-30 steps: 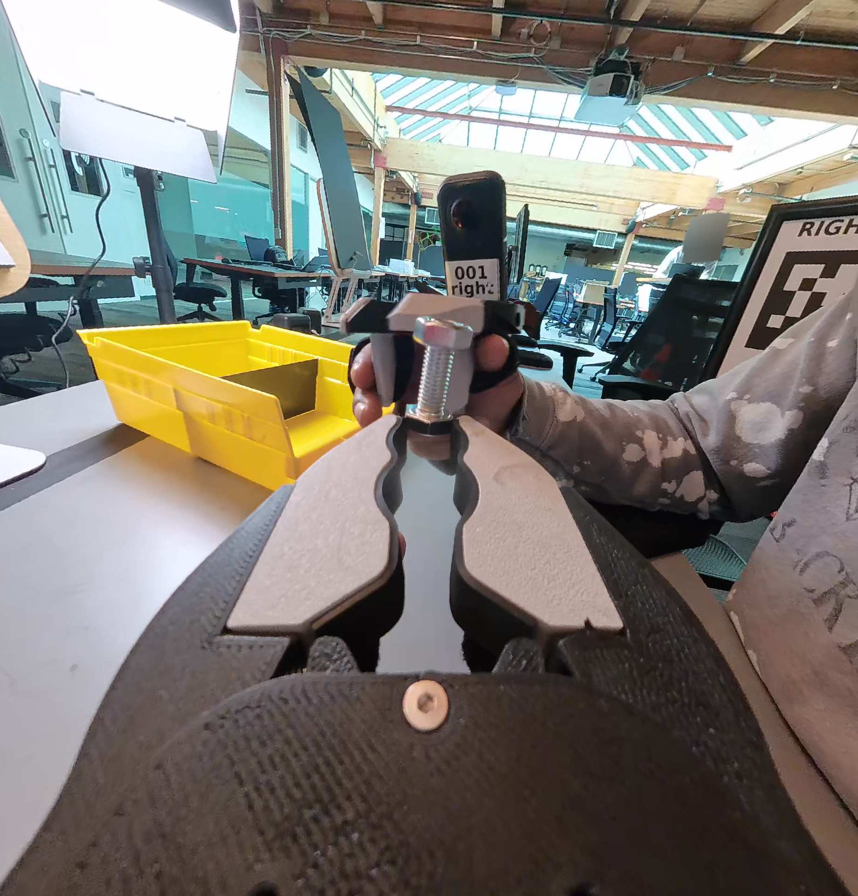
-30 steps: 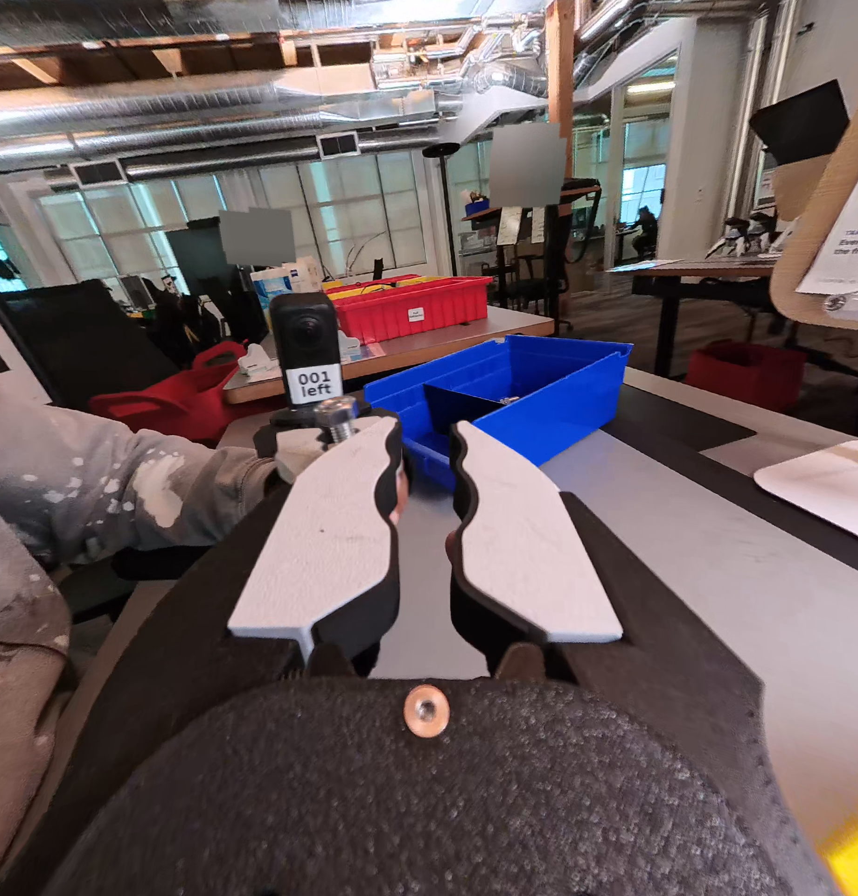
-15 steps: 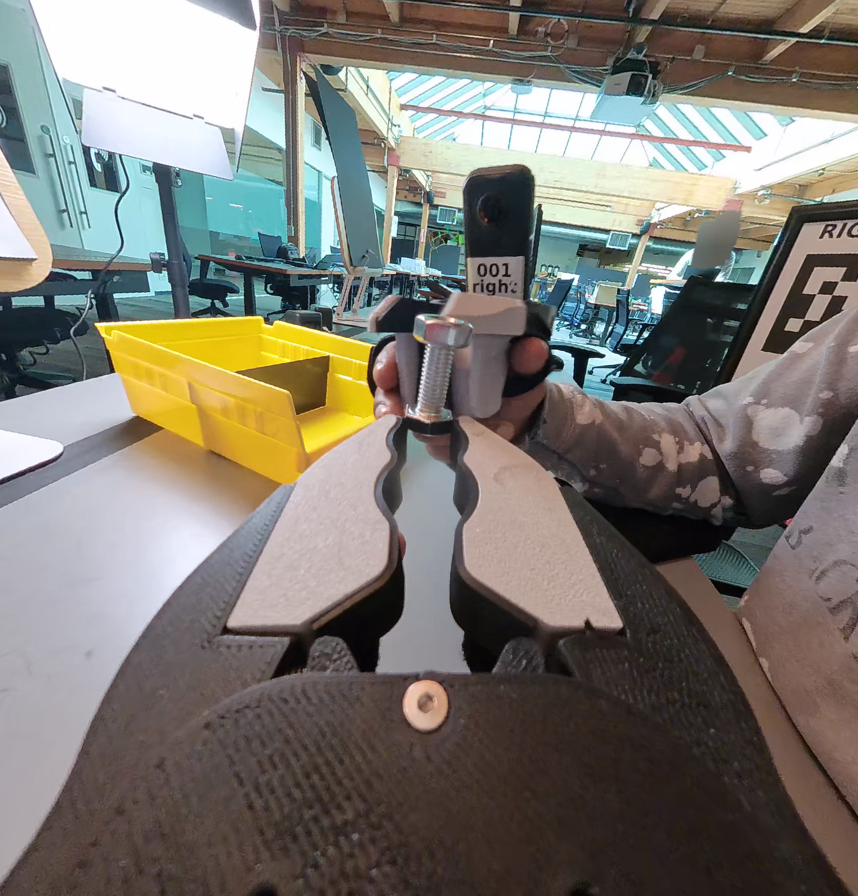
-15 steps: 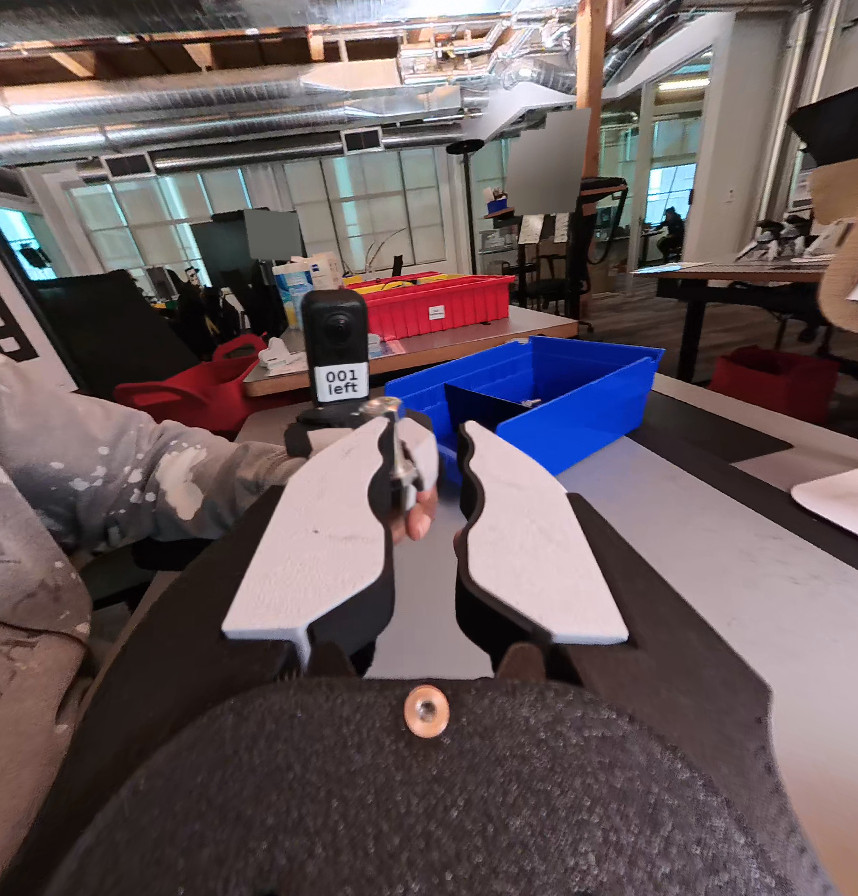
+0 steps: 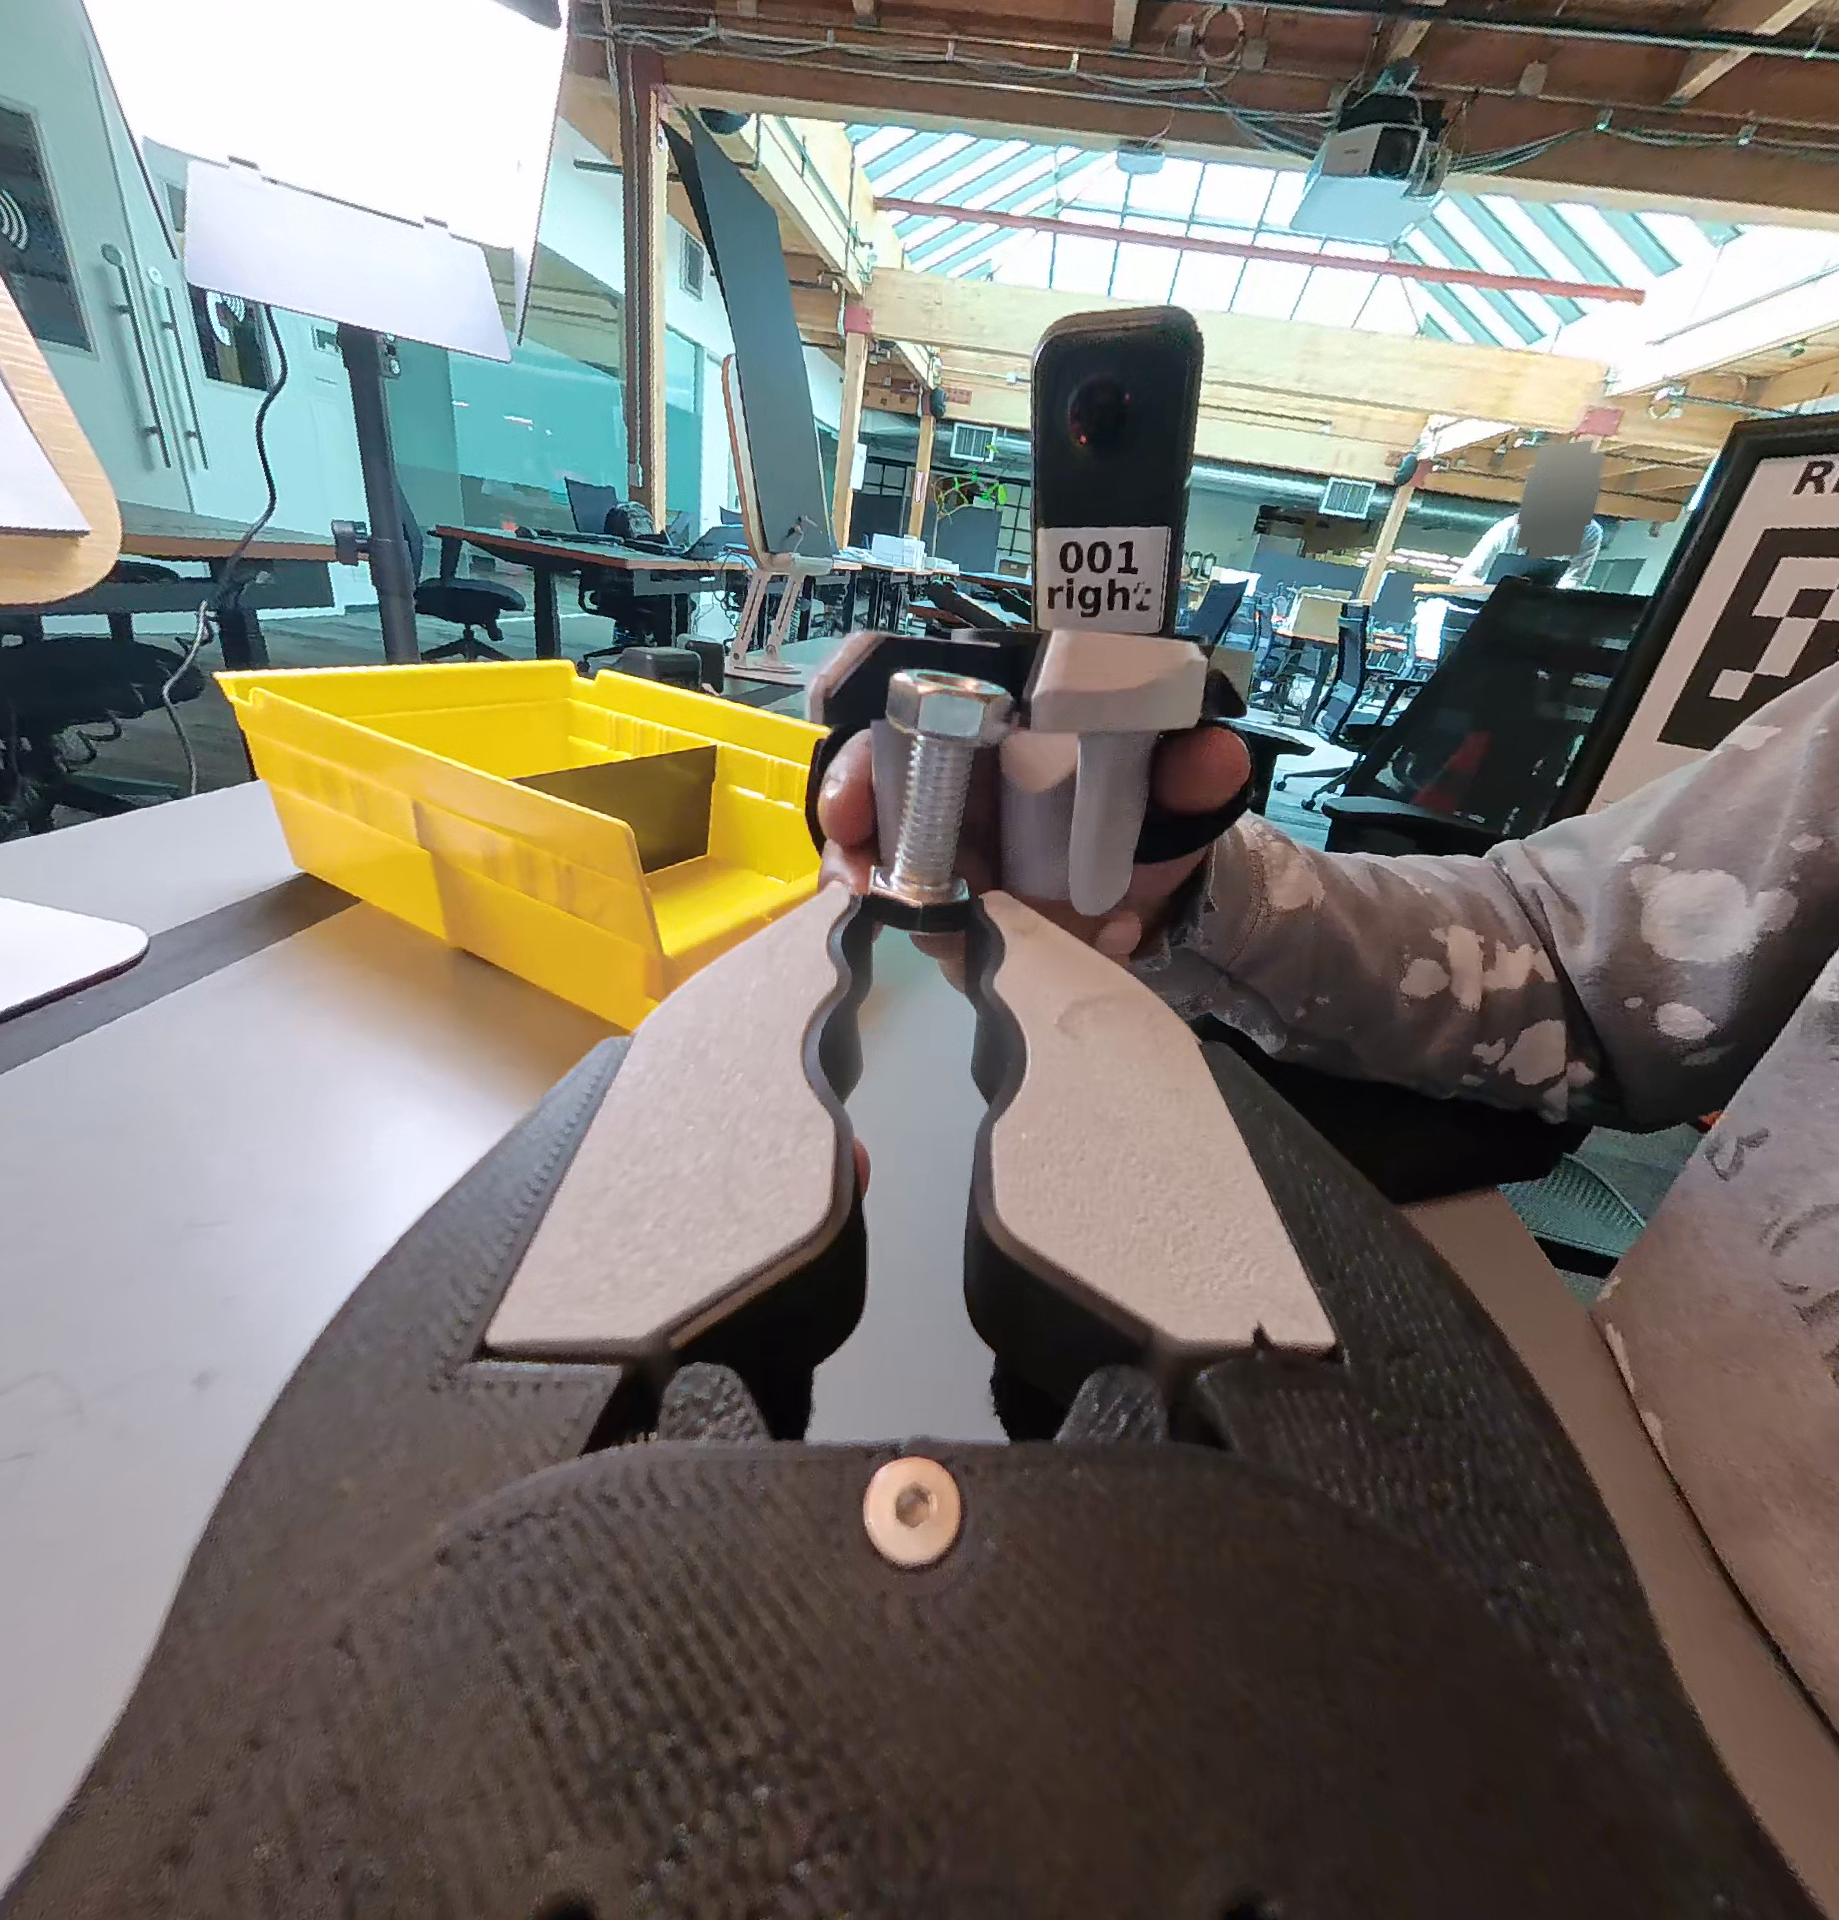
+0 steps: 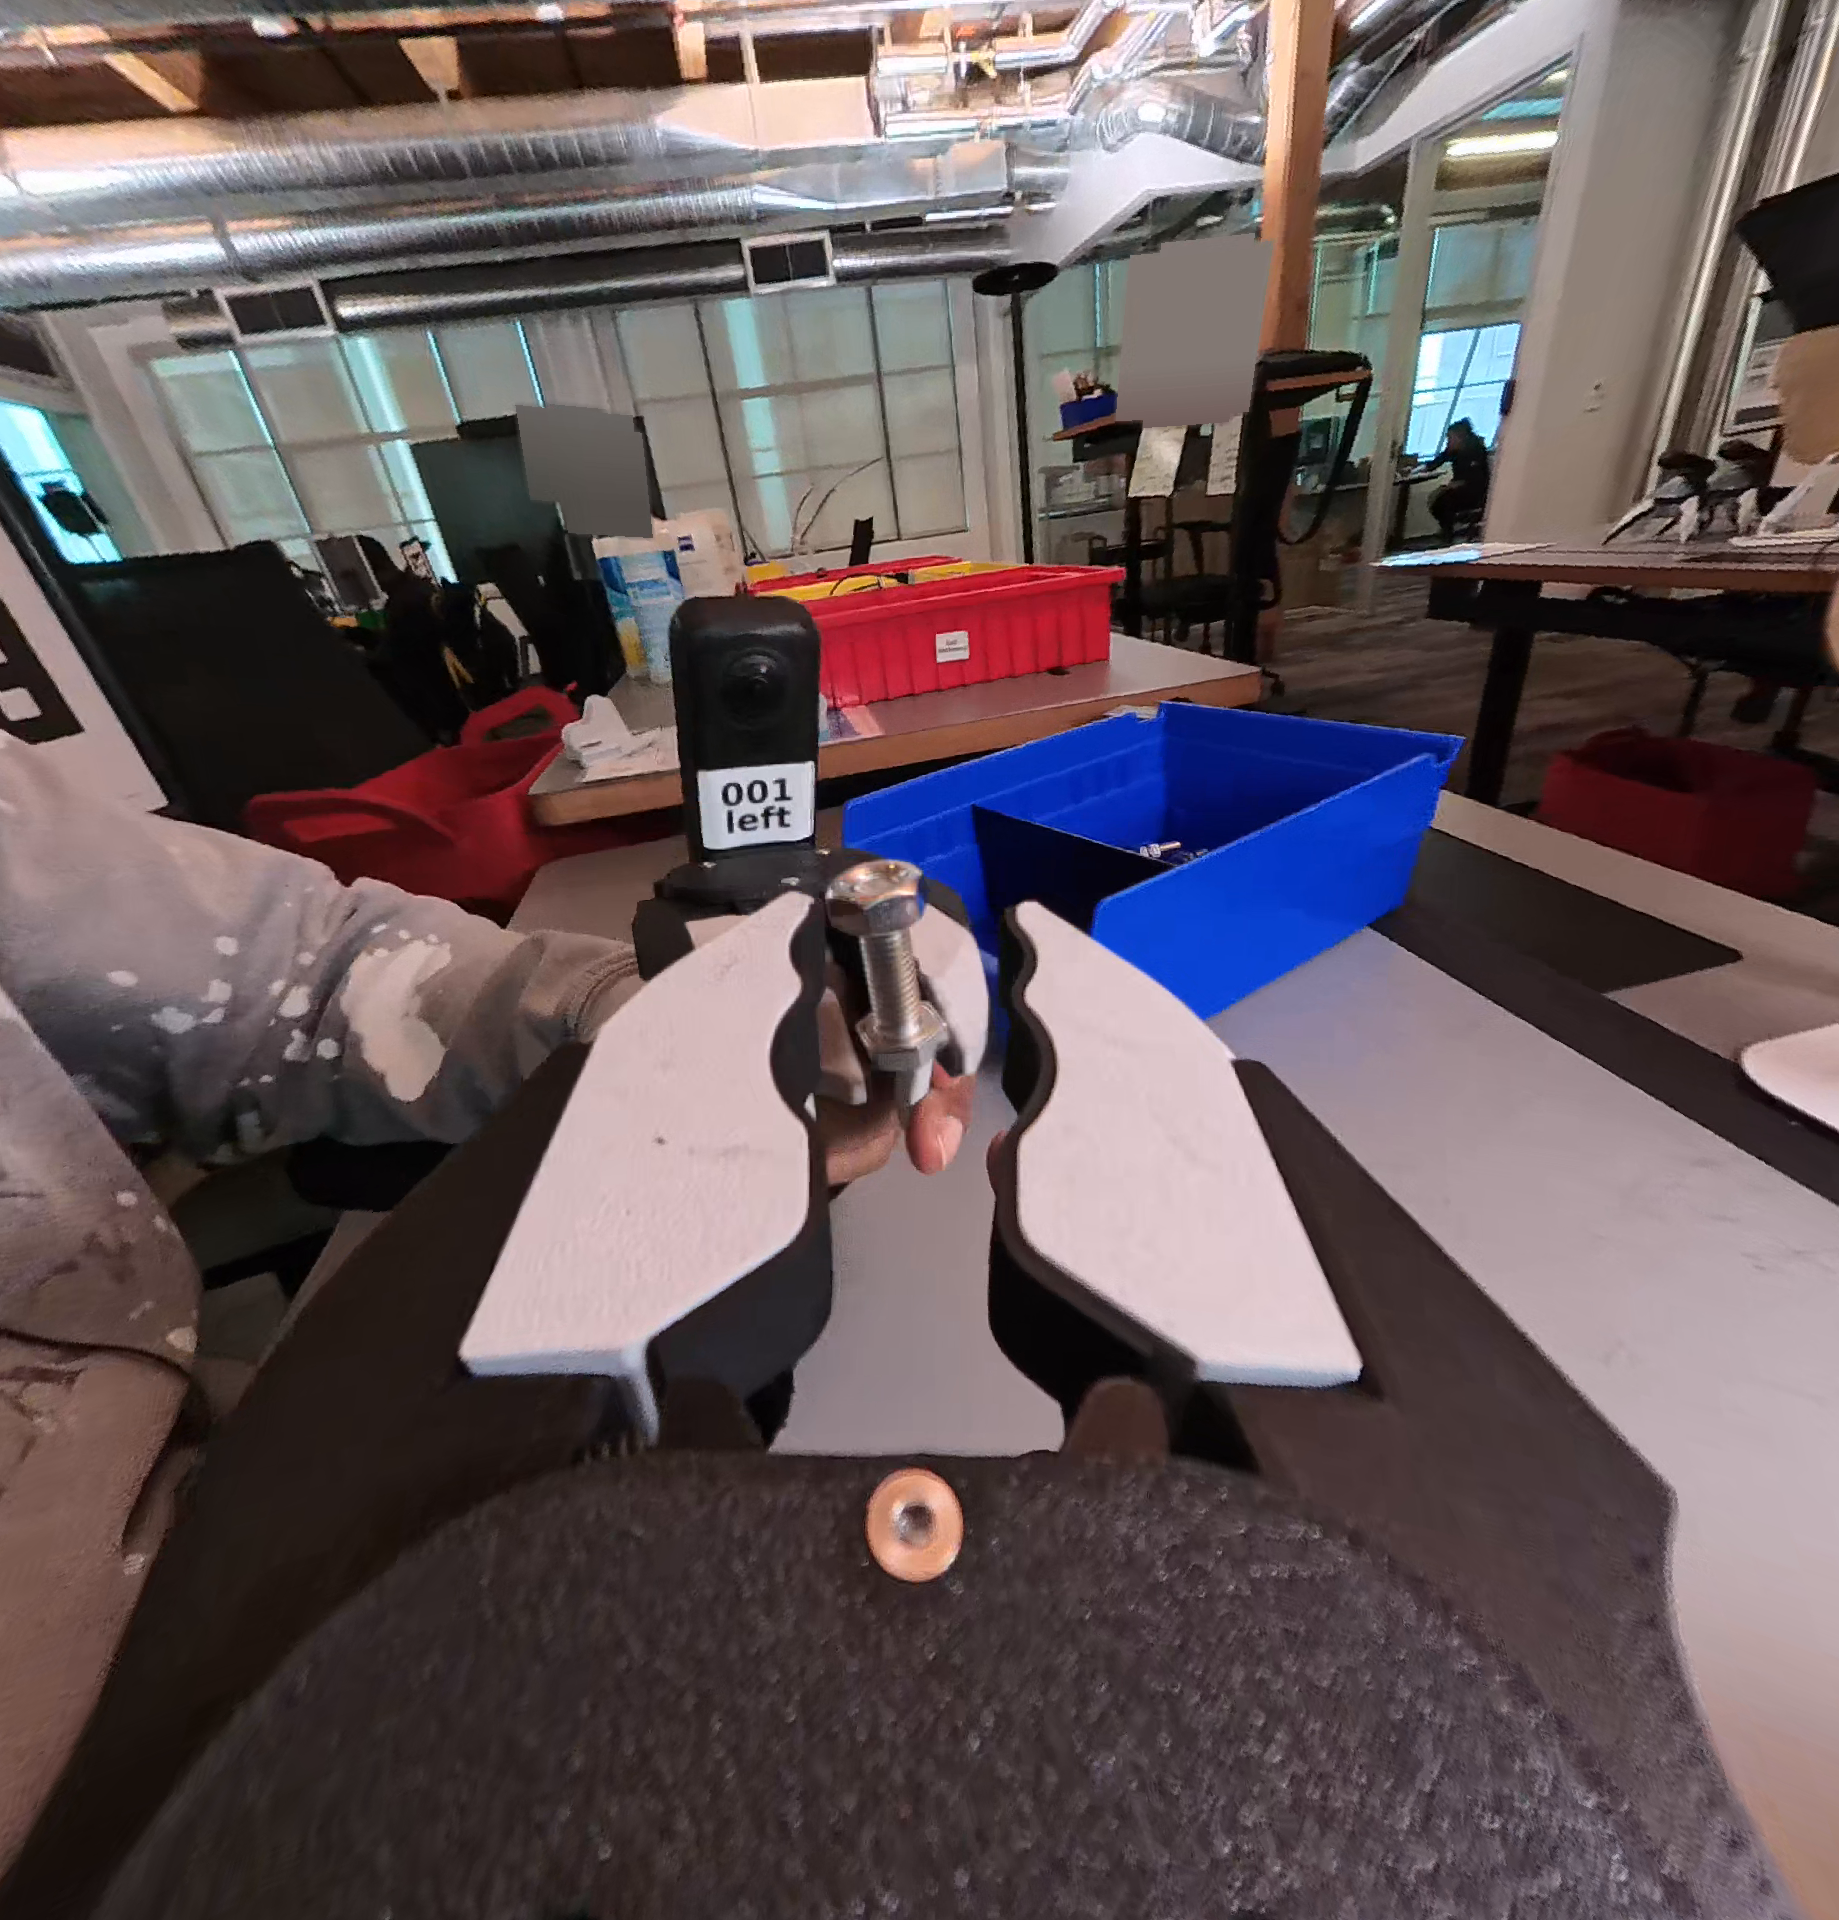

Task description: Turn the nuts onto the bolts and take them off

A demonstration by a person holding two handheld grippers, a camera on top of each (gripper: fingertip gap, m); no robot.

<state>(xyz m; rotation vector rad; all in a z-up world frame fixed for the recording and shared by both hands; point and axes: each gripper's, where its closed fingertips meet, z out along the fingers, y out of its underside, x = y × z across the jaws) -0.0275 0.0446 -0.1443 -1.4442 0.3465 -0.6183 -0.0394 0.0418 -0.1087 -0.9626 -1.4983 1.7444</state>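
Observation:
A silver bolt [image 5: 930,790] stands upright, head up, with a nut [image 5: 915,888] low on its thread. My left gripper [image 5: 915,920] is shut on the nut at its fingertips. In the right wrist view the bolt [image 6: 887,971] and nut [image 6: 899,1039] show in the gap just beyond my right gripper [image 6: 910,920], which is open and empty. In the left wrist view the right gripper [image 5: 1076,821] hangs just right of and behind the bolt, not touching it.
A yellow bin [image 5: 541,821] sits on the grey table [image 5: 219,1143] to the left. A blue bin [image 6: 1258,821] holding small hardware sits far right in the right wrist view. A white pad [image 6: 1819,1081] lies at the table's right edge. The person's sleeve [image 5: 1517,966] crosses at right. My left and right fingertips are right by each other.
The right gripper has shifted from behind the bolt to its right side. In the right wrist view the bolt has come out from behind the left finger into the gap.

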